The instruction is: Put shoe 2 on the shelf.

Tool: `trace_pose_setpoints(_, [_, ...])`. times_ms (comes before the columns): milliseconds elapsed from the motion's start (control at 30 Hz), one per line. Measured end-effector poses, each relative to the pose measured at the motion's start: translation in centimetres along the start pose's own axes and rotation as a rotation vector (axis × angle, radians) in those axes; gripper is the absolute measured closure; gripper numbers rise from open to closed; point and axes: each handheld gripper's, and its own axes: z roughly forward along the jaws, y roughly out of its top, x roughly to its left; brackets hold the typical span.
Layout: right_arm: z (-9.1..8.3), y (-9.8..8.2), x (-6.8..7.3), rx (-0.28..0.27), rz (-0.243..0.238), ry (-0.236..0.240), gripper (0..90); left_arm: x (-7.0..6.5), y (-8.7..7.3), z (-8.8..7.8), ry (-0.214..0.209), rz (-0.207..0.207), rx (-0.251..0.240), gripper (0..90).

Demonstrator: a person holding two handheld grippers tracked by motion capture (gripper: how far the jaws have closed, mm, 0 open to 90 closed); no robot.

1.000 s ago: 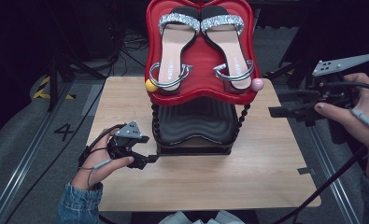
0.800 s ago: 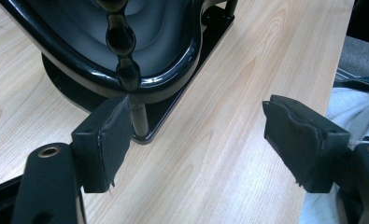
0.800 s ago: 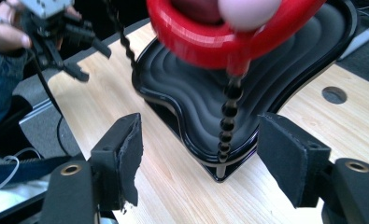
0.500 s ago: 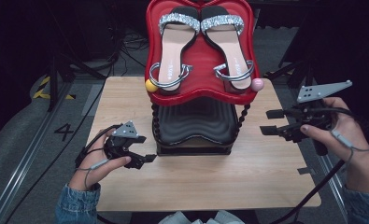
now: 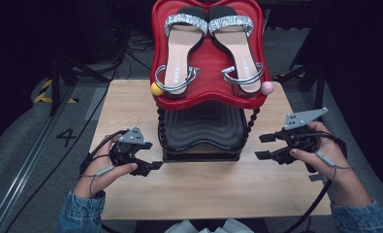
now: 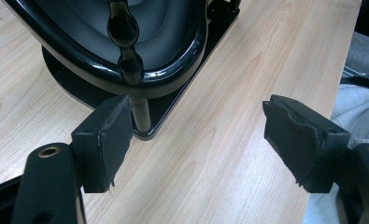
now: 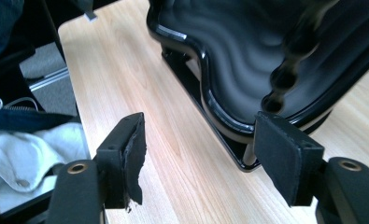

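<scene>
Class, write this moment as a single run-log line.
left gripper: open, by rack base | right gripper: open, empty | sandals: on red tray | black tray: empty

red upper tray | black lower tray | silver glitter sandals | pale wood table

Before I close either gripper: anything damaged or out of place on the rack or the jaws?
The pads are worn: torn, frayed edges on the left gripper pad and the right gripper pad. The sandals lie evenly on the red tray; nothing has spilled.
</scene>
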Motion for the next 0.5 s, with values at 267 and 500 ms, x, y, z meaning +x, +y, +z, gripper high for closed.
trace_pose_setpoints(267, [2.1,-1.8,-0.6,-0.002,-0.027,0.033,34.9,0.2,-0.2,0.0,0.015,-0.009,0.006,24.0])
trace_pose_setpoints(500, [3.4,-3.0,-1.2,-0.054,-0.046,0.059,36.8,0.5,-0.6,0.2,0.032,-0.018,0.017,23.9])
